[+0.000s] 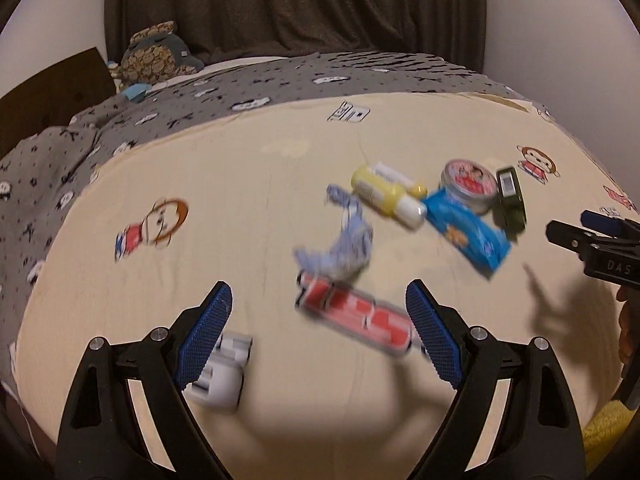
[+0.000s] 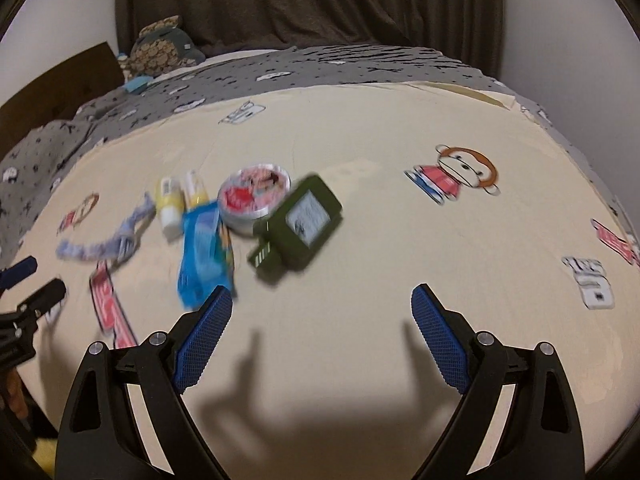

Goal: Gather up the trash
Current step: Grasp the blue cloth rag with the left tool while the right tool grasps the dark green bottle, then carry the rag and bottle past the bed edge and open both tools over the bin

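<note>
On the bed (image 1: 248, 200), a cream sheet with cartoon monkeys carries your trash in one loose cluster. Both grippers hang above it, and your left gripper (image 1: 320, 320) and right gripper (image 2: 322, 320) each stand wide with nothing between the pads. By size: a red-and-white pack (image 1: 356, 316) lies nearest the left gripper, a blue wrapper (image 1: 468, 236) touches a round tin (image 1: 470, 186), a green box (image 2: 300, 224) sits just beside that tin, a crumpled blue-white wrapper (image 1: 340, 244) lies by two yellow bottles (image 1: 388, 194), and a white item (image 1: 224, 376) sits partly behind your left finger. Blur hides all labels.
</note>
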